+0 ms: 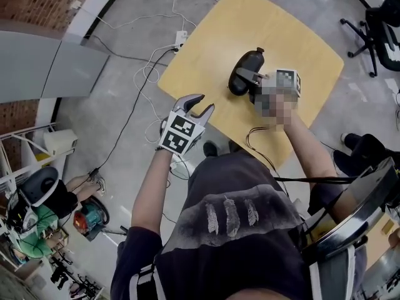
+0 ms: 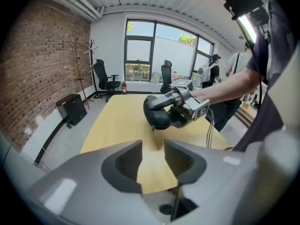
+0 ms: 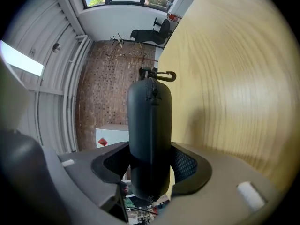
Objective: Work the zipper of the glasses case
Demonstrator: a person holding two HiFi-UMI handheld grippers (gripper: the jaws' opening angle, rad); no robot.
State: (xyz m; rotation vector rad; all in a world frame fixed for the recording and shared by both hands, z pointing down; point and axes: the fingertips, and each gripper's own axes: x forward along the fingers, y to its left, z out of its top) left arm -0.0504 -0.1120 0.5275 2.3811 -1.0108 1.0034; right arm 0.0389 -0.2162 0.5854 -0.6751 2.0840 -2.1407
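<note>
From the head view, the black oval zippered glasses case (image 1: 244, 70) rests on the light wooden table (image 1: 281, 36), clamped by the right gripper (image 1: 250, 79), seemingly to steady it; the left gripper (image 2: 153, 158), in its own view, hangs empty with jaws apart, short of the case; the right gripper view shows the zipper seam (image 3: 151, 95) running up between the pressing pads.

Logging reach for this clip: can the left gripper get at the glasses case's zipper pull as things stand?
Probably yes. The left gripper is open and empty, only bare table lies between it and the glasses case, held in the right gripper, and the zipper pull hangs facing it.
</note>
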